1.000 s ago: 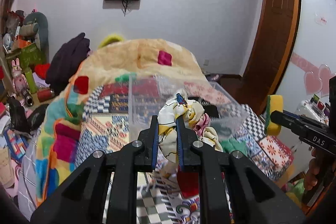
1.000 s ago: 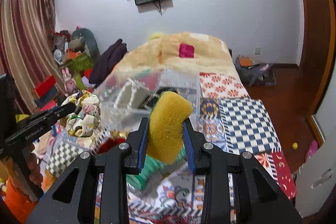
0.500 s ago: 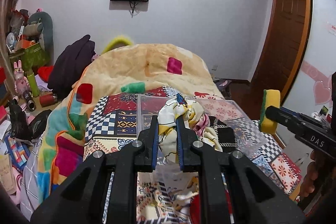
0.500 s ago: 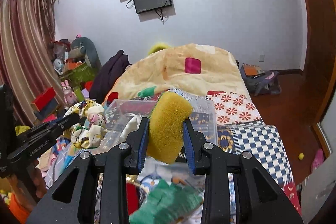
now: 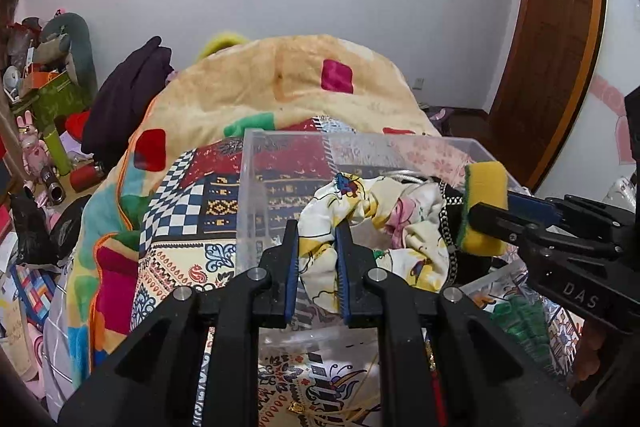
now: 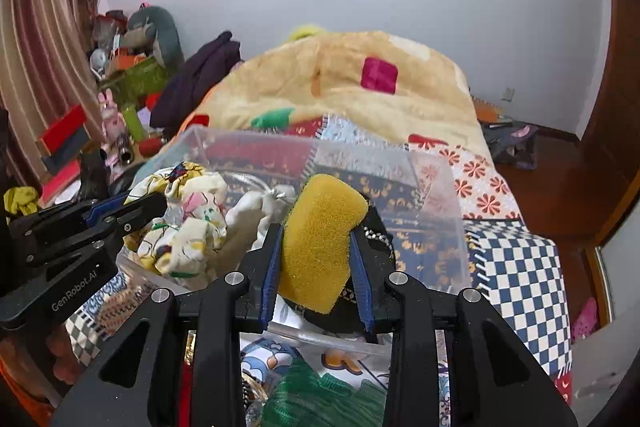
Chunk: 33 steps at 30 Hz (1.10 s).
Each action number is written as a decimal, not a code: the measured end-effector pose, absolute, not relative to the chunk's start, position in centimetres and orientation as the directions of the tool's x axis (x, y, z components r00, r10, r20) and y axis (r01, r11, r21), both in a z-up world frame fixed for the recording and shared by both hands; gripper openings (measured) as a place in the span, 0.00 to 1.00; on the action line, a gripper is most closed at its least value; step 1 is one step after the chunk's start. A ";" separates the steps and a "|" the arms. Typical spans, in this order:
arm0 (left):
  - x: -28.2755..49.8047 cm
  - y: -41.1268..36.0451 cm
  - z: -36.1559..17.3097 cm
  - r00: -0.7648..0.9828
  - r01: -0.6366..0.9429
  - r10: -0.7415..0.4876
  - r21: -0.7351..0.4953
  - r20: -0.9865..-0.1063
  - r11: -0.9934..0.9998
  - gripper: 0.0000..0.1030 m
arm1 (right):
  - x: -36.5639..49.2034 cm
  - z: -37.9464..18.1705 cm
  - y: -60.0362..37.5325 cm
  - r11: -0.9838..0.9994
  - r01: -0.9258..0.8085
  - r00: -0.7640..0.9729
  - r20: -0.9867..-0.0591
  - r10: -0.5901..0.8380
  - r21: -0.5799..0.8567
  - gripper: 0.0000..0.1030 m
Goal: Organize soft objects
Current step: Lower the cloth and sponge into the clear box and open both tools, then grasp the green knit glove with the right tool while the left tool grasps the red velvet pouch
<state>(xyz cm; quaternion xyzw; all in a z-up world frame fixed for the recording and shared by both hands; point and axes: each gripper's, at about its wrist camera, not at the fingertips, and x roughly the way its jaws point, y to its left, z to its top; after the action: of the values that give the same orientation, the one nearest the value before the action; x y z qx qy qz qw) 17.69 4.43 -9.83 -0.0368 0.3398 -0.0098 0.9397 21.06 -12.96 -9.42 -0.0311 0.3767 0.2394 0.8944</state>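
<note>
My left gripper (image 5: 316,247) is shut on a crumpled cream printed cloth (image 5: 384,223) and holds it over a clear plastic bin (image 5: 280,143) on the bed. My right gripper (image 6: 316,247) is shut on a yellow sponge (image 6: 320,239) and holds it over the same bin (image 6: 432,167). The sponge with its green edge also shows in the left wrist view (image 5: 484,203), right of the cloth. The cloth shows in the right wrist view (image 6: 188,219), left of the sponge. A white cloth (image 6: 256,207) and a dark item lie inside the bin.
The bin stands on a patchwork quilt (image 6: 520,279). A tan blanket (image 5: 280,83) is heaped behind it. A green knitted thing (image 6: 324,399) lies on the quilt in front of the bin. Cluttered toys and boxes (image 6: 128,75) stand left of the bed.
Both grippers have moved forward and down toward the bin and closer together. The cloth and the sponge now hang over the bin's opening. Both stay gripped.
</note>
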 end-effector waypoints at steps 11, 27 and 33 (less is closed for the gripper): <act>16.5 4.0 -8.7 0.786 0.002 -0.038 -0.059 -0.617 0.998 0.53 | 20.7 -8.4 -13.8 0.882 -0.445 0.593 -0.686 0.421 0.156 0.54; 11.3 2.6 -4.0 0.838 0.068 -0.106 -0.090 -0.535 0.994 0.69 | 14.8 -3.1 -16.6 0.864 -0.476 0.668 -0.573 0.475 0.162 0.61; 9.4 1.9 -5.2 0.822 0.086 -0.131 -0.106 -0.554 0.991 0.73 | 13.2 -3.9 -17.6 0.864 -0.476 0.662 -0.582 0.473 0.161 0.61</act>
<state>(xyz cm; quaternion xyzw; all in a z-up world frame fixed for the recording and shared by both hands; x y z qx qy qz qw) 9.40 1.85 -5.23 -0.0382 0.2928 -0.0569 0.9537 13.18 -17.56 -3.88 -0.0026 0.3183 0.2603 0.9116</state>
